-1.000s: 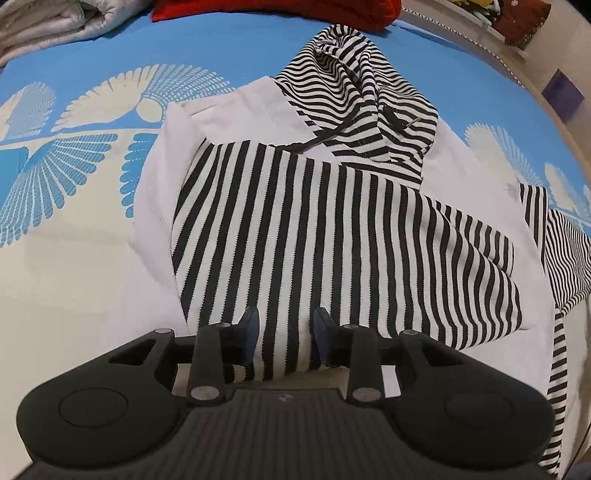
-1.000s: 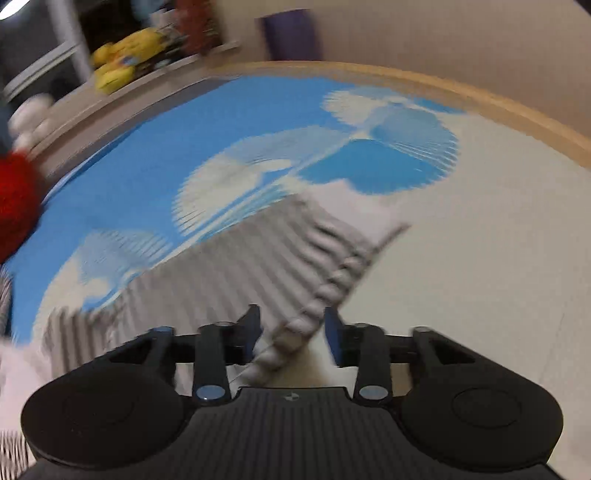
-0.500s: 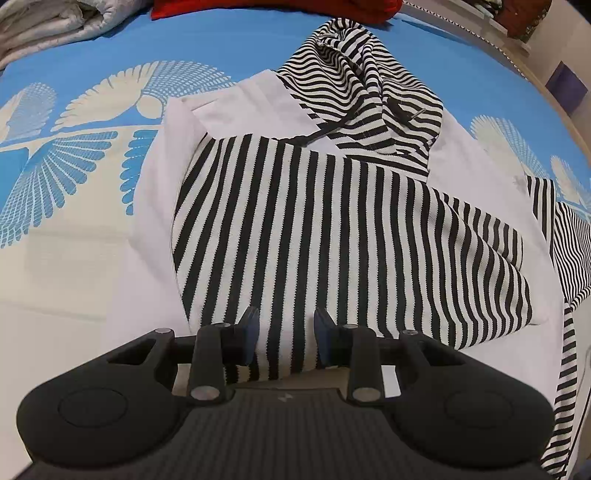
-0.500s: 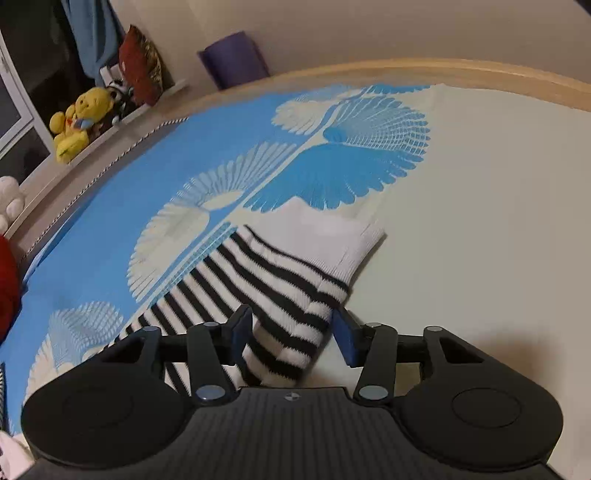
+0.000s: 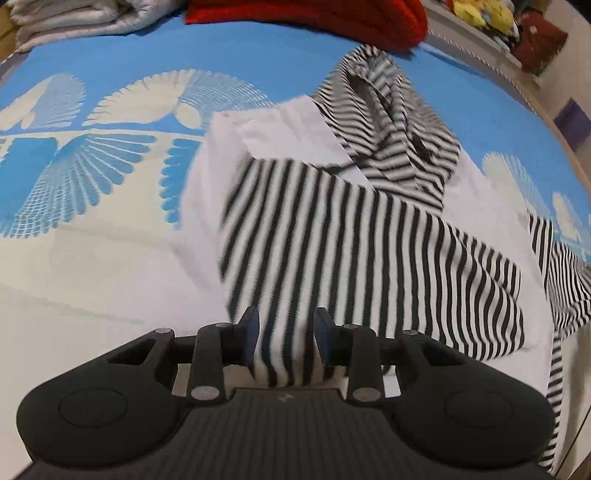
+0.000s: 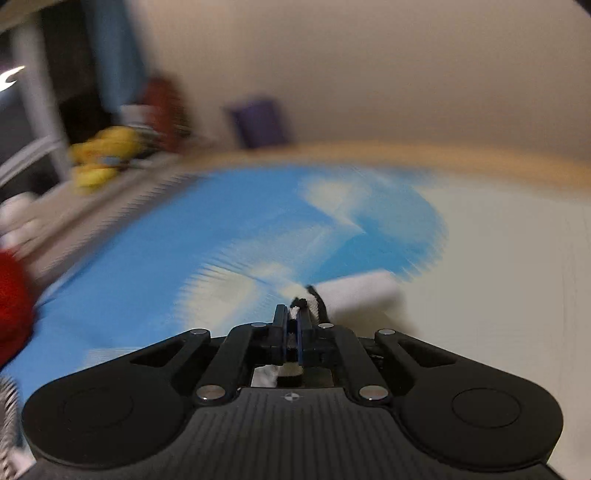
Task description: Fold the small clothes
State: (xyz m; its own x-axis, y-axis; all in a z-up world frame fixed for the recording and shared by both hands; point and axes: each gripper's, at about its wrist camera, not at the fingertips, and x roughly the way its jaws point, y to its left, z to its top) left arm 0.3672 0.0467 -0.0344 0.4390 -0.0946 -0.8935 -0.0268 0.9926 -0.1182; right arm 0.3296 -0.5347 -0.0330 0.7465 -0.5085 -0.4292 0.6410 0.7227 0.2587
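The striped hoodie (image 5: pixel 351 236) lies flat on the bed (image 5: pixel 92 266), in front of the red blanket (image 5: pixel 306 14). Its long axis runs from the hood (image 5: pixel 399 122), which points toward that blanket, down to the hem near the left gripper (image 5: pixel 284 332). One striped sleeve is already folded across the body. The left gripper hovers above the hem with its fingers apart and holds nothing. The right gripper (image 6: pixel 291 321) has its fingers clamped on the cuff (image 6: pixel 354 290) of the other sleeve. To do this step well, it seems best to carry the cuff across the hoodie's body, keeping the sleeve straight and flat, so both sleeves overlap evenly.
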